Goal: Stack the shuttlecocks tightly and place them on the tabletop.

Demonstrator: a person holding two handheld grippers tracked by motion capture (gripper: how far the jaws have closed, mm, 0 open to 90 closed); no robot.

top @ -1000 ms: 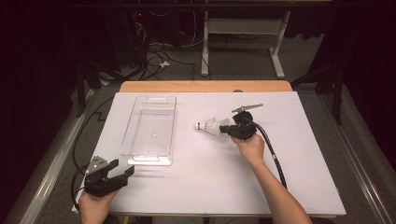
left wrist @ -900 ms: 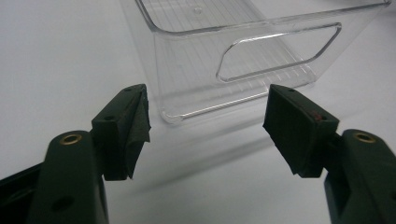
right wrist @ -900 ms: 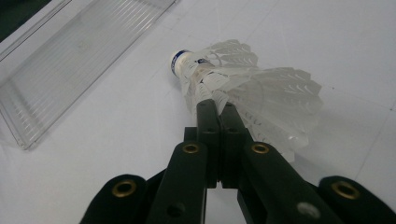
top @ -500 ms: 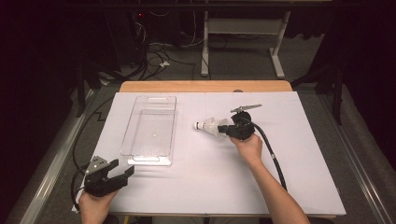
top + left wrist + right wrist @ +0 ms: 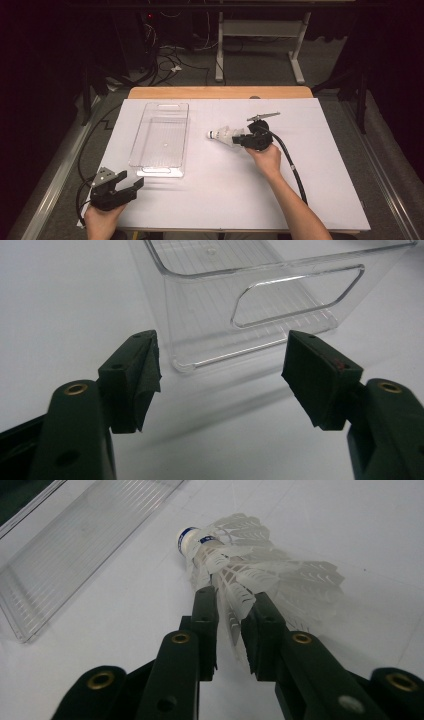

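Observation:
A white feather shuttlecock with a blue-banded cork lies on its side on the white table, cork end toward the clear plastic bin. My right gripper is at its skirt. In the right gripper view the jaws have just been opening; one edge of the shuttlecock's feather skirt stands in the narrow gap between them, with the pads apart from it. My left gripper rests at the table's near left corner, wide open and holding nothing, pointing at the bin's near end wall with its handle slot.
The empty bin lies lengthwise left of centre. The right gripper's black cable trails back along the forearm. A wooden strip edges the table's far side, with floor cables and a desk frame beyond.

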